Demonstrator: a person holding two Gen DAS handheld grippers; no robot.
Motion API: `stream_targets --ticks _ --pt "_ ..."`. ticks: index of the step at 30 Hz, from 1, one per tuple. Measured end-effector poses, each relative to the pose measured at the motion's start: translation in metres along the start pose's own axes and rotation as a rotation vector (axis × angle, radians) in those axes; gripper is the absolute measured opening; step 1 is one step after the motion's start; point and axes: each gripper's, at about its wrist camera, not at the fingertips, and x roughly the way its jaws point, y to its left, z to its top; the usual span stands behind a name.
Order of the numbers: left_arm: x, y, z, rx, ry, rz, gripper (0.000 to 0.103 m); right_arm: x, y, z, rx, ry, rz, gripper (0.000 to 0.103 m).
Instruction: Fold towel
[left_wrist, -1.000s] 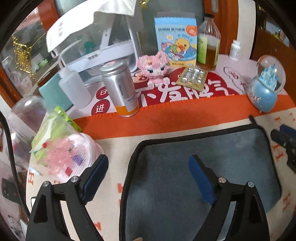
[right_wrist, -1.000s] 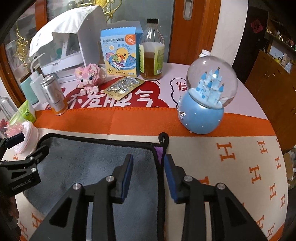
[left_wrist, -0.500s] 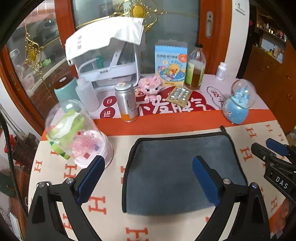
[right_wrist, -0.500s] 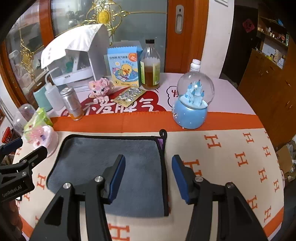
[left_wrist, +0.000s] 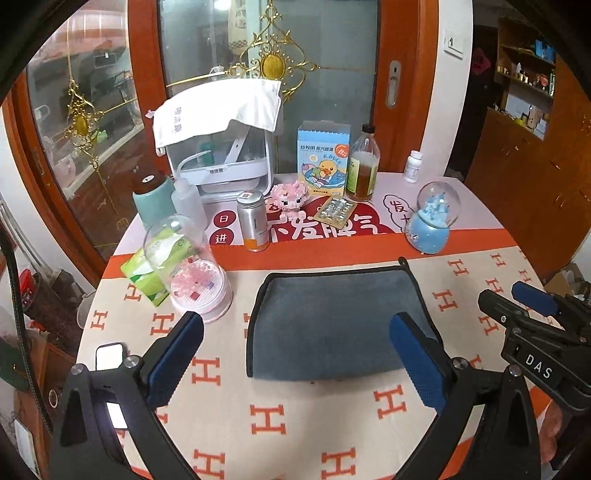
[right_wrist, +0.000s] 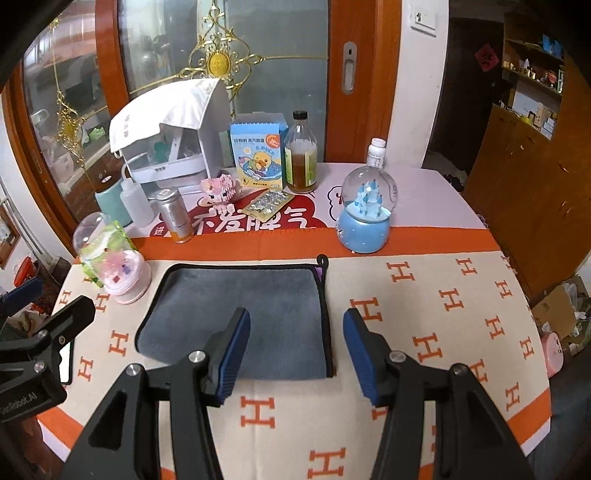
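Note:
A grey towel (left_wrist: 328, 325) with a black border lies flat and folded on the H-patterned tablecloth; it also shows in the right wrist view (right_wrist: 240, 314). My left gripper (left_wrist: 295, 362) is open and empty, raised above and in front of the towel's near edge. My right gripper (right_wrist: 293, 350) is open and empty, held above the towel's near right corner. The right gripper also shows in the left wrist view (left_wrist: 517, 295) at the right edge. The left gripper shows at the left edge of the right wrist view (right_wrist: 51, 317).
Behind the towel stand a blue snow globe (right_wrist: 365, 210), a silver can (right_wrist: 175, 216), a pink toy (right_wrist: 219, 188), a blister pack (right_wrist: 267, 201), a duck box (right_wrist: 256, 153) and a bottle (right_wrist: 301, 155). A glass dome (left_wrist: 192, 266) stands left of the towel; a phone (left_wrist: 109, 356) lies near.
Both grippers have pulled back and up, away from the towel, so more of the table shows. The right gripper's jaws have opened wider. The towel stays flat.

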Motion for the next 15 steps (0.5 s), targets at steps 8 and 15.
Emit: stream_targets --ticks 8,15 --pt "-0.039 0.001 -0.011 -0.021 -0.002 -0.008 0.101 -0.04 0.0 -0.013 0.009 -0.02 -0.011 0.06" --pt "-0.072 -0.005 -0.029 -0.007 0.006 -0.005 0.101 -0.067 -0.001 -0.032 0.011 -0.002 0.005 0.06"
